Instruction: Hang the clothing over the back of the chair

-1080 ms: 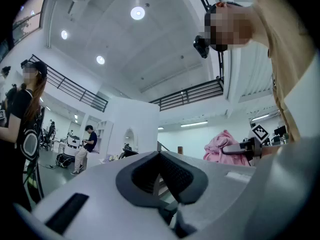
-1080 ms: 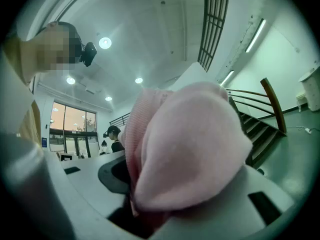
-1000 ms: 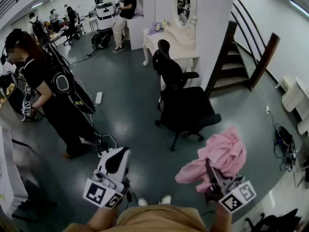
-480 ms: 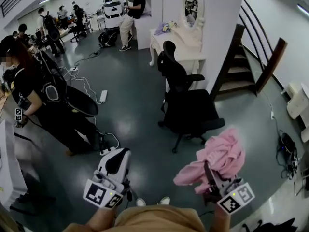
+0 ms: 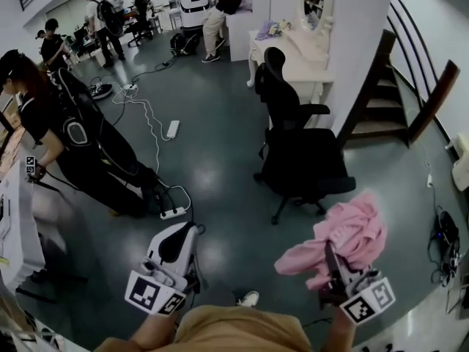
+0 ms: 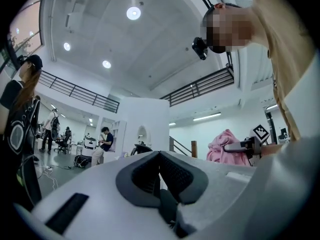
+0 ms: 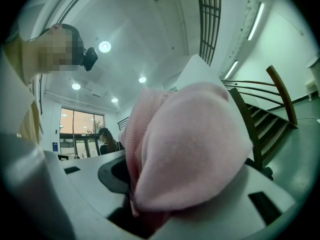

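Note:
A pink garment (image 5: pixel 353 233) hangs bunched from my right gripper (image 5: pixel 330 254), whose jaws are shut on a fold of it. In the right gripper view the pink cloth (image 7: pixel 190 144) fills the space between the jaws of the right gripper (image 7: pixel 136 201) and hides their tips. The black office chair (image 5: pixel 304 160) stands just beyond the garment, with its high back (image 5: pixel 281 94) on the far side and bare. My left gripper (image 5: pixel 185 232) is held low at the left, away from the chair. Its dark pads (image 6: pixel 172 176) meet with nothing between them. The left gripper view also shows the pink garment (image 6: pixel 222 145) at its right.
A person in black (image 5: pixel 73 141) stands at the left beside a white table (image 5: pixel 16 233). Power strips and cables (image 5: pixel 174 213) lie on the floor ahead of me. A white dressing table with a mirror (image 5: pixel 297 46) and a wooden staircase (image 5: pixel 399 86) stand behind the chair. Several people work at the back.
My right gripper has shifted right with the pink garment. The head view has swung, so the chair and the person at the left sit further right. Neither grip has changed.

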Action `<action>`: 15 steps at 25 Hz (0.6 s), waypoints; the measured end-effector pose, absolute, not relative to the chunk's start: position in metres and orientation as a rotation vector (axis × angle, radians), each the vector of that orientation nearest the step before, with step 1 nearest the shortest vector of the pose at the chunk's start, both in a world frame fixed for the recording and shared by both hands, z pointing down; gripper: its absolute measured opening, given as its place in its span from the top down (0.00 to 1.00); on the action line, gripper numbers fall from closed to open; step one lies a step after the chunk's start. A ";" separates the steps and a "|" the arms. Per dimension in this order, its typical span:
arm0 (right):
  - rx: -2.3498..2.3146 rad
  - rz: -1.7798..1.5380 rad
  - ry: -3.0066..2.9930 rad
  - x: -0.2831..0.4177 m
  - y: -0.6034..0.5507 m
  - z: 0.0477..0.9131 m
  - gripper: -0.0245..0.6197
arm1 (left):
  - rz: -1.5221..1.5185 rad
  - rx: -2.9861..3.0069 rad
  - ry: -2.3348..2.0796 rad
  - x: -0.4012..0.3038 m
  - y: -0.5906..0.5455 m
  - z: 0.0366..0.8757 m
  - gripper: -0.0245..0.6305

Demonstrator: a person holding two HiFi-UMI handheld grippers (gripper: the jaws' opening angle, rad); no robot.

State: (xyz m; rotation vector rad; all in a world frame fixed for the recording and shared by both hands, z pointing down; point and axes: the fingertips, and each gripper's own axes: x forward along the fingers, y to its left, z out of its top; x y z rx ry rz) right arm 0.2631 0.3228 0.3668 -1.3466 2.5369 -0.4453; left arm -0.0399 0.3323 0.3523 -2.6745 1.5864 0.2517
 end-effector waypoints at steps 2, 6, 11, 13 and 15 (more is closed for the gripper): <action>-1.343 -0.461 2.543 0.266 0.318 0.372 0.63 | 0.249 -2.673 1.621 -0.039 0.332 0.359 0.96; -1.305 -0.484 2.580 0.263 0.311 0.374 0.63 | 0.268 -2.657 1.634 -0.035 0.323 0.356 0.96; -1.308 -0.461 2.620 0.253 0.289 0.373 0.63 | 0.285 -2.671 1.593 -0.029 0.297 0.356 0.96; -1.312 -0.461 2.629 0.245 0.274 0.377 0.63 | 0.292 -2.695 1.591 -0.032 0.276 0.366 0.96; -1.323 -0.470 2.630 0.237 0.253 0.383 0.63 | 0.305 -2.734 1.577 -0.034 0.246 0.378 0.96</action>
